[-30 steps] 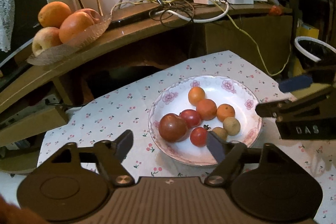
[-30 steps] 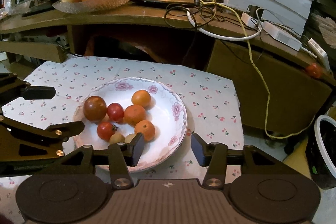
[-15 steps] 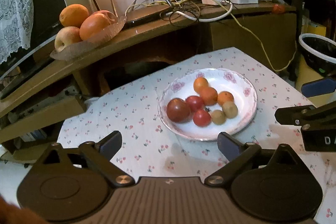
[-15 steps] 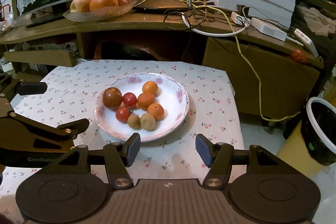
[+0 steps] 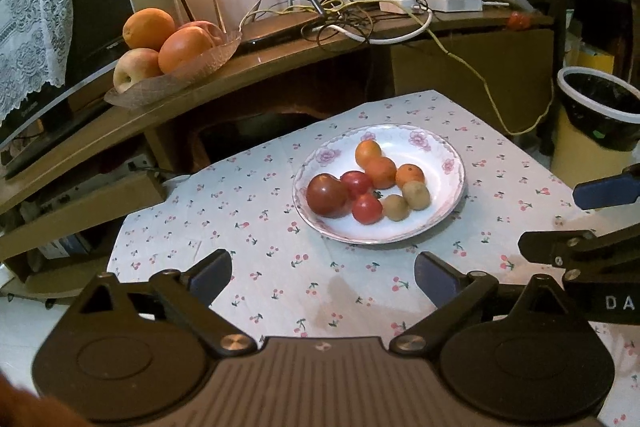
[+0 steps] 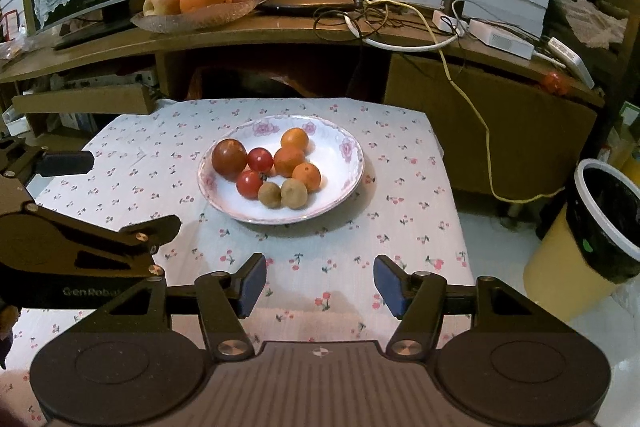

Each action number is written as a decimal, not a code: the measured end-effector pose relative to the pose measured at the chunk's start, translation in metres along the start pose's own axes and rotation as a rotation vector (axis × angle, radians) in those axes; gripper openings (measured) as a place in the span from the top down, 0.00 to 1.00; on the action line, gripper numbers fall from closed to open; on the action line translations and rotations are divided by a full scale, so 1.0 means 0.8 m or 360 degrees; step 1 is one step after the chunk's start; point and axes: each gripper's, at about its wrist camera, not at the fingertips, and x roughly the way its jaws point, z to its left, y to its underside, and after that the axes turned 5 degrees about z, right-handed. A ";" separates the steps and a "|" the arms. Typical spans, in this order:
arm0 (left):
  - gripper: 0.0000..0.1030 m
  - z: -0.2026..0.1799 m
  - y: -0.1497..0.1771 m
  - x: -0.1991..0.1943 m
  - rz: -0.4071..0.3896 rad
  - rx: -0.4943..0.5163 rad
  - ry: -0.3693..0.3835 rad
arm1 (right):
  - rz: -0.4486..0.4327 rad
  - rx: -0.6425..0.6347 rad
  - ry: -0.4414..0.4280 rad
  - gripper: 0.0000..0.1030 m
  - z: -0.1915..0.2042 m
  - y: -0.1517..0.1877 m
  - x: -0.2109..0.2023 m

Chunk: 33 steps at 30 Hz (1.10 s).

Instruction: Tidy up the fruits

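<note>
A white flowered plate (image 5: 448,159) (image 6: 352,163) stands on the small table and holds several fruits: a big dark tomato (image 5: 326,195) (image 6: 229,154), two red tomatoes, three oranges (image 5: 380,171) (image 6: 289,160) and two kiwis (image 5: 416,195) (image 6: 294,193). My left gripper (image 5: 322,275) is open and empty, above the cloth in front of the plate. My right gripper (image 6: 320,283) is open and empty, also short of the plate. Each gripper shows at the edge of the other's view.
The table has a cherry-print cloth (image 5: 256,227) (image 6: 400,227). Behind it a wooden desk carries a glass dish (image 5: 208,61) (image 6: 192,21) of oranges and apples, a router and tangled cables (image 6: 360,3). A bin with a black liner (image 5: 600,111) (image 6: 604,223) stands right of the table.
Both grippers have pulled back from the plate toward the table's near edge and stayed empty. The left gripper's jaws have opened wider. The fruits have not moved.
</note>
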 end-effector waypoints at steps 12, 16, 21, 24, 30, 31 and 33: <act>0.00 -0.001 0.018 -0.021 0.0023 -0.0039 0.0017 | -0.0004 0.0009 -0.0007 0.41 0.009 0.019 -0.020; 0.00 -0.001 0.024 -0.027 0.0037 -0.0053 0.0017 | -0.0001 0.0016 -0.0014 0.41 0.011 0.024 -0.025; 0.00 -0.003 0.032 -0.036 0.0039 -0.0062 0.0017 | 0.0005 0.0023 -0.0021 0.41 0.014 0.032 -0.031; 0.00 -0.005 0.035 -0.040 0.0038 -0.0056 0.0012 | 0.0005 0.0027 -0.0022 0.41 0.015 0.036 -0.036; 0.00 -0.012 0.045 -0.044 0.0066 -0.0008 -0.0003 | 0.0004 0.0026 -0.0015 0.41 0.019 0.044 -0.042; 0.00 -0.013 0.047 -0.045 0.0071 0.0003 -0.0007 | 0.0002 0.0025 -0.0015 0.41 0.020 0.046 -0.044; 0.00 -0.015 0.050 -0.047 0.0071 0.0018 -0.0012 | 0.0001 0.0018 -0.0012 0.41 0.022 0.049 -0.045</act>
